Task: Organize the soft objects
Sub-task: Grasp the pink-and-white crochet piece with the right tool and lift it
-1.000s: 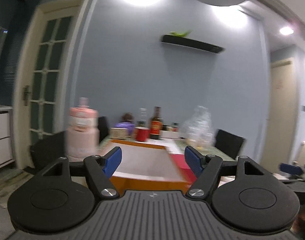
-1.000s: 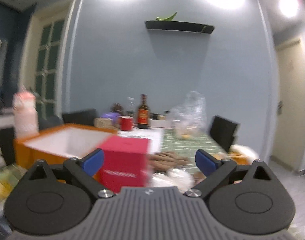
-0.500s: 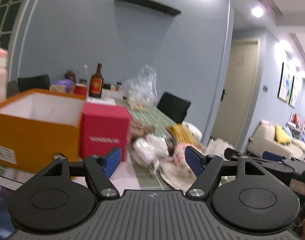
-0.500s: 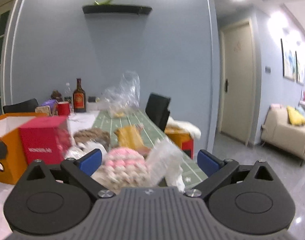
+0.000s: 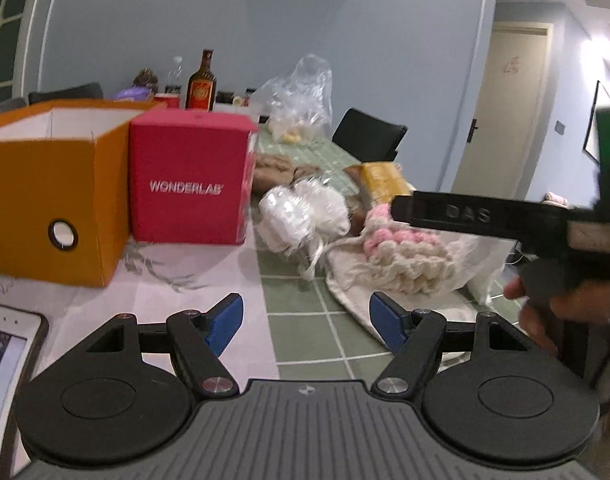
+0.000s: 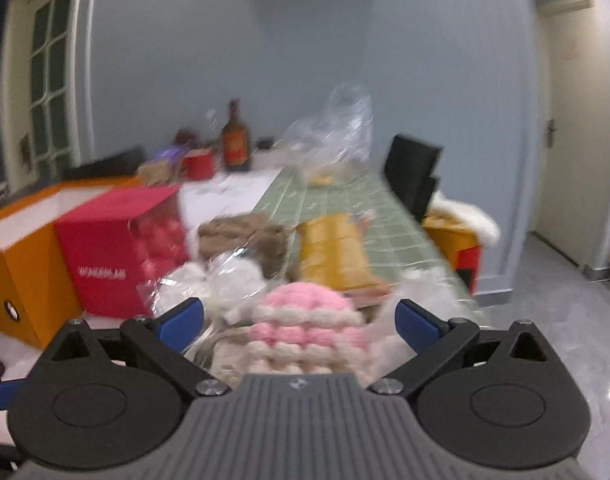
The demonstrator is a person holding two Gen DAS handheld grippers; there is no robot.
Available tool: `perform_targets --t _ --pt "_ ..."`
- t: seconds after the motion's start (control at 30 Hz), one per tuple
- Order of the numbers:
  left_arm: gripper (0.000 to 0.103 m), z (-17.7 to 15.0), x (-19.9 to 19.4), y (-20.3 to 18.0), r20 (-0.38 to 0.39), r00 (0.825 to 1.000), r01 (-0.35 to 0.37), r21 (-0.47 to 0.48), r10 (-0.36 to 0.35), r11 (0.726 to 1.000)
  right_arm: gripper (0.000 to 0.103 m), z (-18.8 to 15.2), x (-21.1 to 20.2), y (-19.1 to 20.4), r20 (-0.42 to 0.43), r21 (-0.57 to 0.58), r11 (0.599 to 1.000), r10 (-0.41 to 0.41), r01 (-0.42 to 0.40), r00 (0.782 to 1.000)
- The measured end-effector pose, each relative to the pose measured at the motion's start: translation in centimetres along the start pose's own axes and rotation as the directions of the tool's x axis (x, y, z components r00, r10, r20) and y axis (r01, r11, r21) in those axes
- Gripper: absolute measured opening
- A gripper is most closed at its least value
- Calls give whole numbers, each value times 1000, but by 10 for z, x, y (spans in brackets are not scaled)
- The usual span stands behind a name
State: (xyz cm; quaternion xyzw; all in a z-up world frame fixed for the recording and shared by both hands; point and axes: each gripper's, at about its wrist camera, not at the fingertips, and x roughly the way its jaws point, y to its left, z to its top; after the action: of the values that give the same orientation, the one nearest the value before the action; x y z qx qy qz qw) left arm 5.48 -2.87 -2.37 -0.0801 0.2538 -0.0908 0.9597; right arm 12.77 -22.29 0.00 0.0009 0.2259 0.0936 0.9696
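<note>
On the green-tiled tablecloth [image 5: 301,304] near the table's right edge lies a heap of soft things: a pink-and-cream chunky knitted piece [image 5: 405,252] in clear plastic wrap, resting on a cream cloth; a white fluffy bundle in a crinkled clear bag [image 5: 301,212] just left of it; a brown woolly item [image 5: 273,166] farther back; and a flat mustard-yellow packet [image 5: 381,178] beside that. To the left stand a red cardboard cube printed WONDERLAB [image 5: 189,180] and, touching it on its left, an open orange storage box with a white lining and a round finger hole [image 5: 53,196].

Both claws are released and empty. The left gripper [image 5: 305,322] hovers low over the bare cloth with blue pads wide apart, the heap ahead and to its right. The right gripper [image 6: 299,322] is aimed at the knitted piece, which sits between its spread pads in the blurred right wrist view; whether the pads touch the wrap I cannot tell, but they do not look pressed in. From the left wrist view, the right tool's black body crosses over the knit from the right, with a person's hand [image 5: 561,312] holding it.

The step in hand looks like the approach to a first pick, with nothing yet lifted or sorted. Judging by the layout, the next move calls for sinking the right pads around the knit and closing through slippery plastic onto yielding yarn, deep enough that the wrap does not slide off. The orange box seems the likely destination.
</note>
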Motion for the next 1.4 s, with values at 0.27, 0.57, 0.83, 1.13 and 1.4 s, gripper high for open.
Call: perform_targets --t 0.27,0.57,0.83,1.13,1.4 --pt "85 -5 0 9 -26 1000 14 -19 -14 1000 89 4 48 15 -151 -88 995 -66 53 986" --pt "85 -5 -2 15 -28 999 21 -41 -22 999 71 -5 66 23 -183 -183 972 -179 145 967" --pt "85 -5 0 20 -37 999 24 -65 -27 998 32 -1 41 28 -143 -218 970 -141 107 980" --pt "85 -6 -3 23 -35 999 35 -47 -37 998 29 -2 -10 35 -75 -159 987 4 -16 997" --pt "85 -4 -5 35 -36 999 25 -78 -28 997 29 -38 -76 39 -73 -130 989 61 -70 995"
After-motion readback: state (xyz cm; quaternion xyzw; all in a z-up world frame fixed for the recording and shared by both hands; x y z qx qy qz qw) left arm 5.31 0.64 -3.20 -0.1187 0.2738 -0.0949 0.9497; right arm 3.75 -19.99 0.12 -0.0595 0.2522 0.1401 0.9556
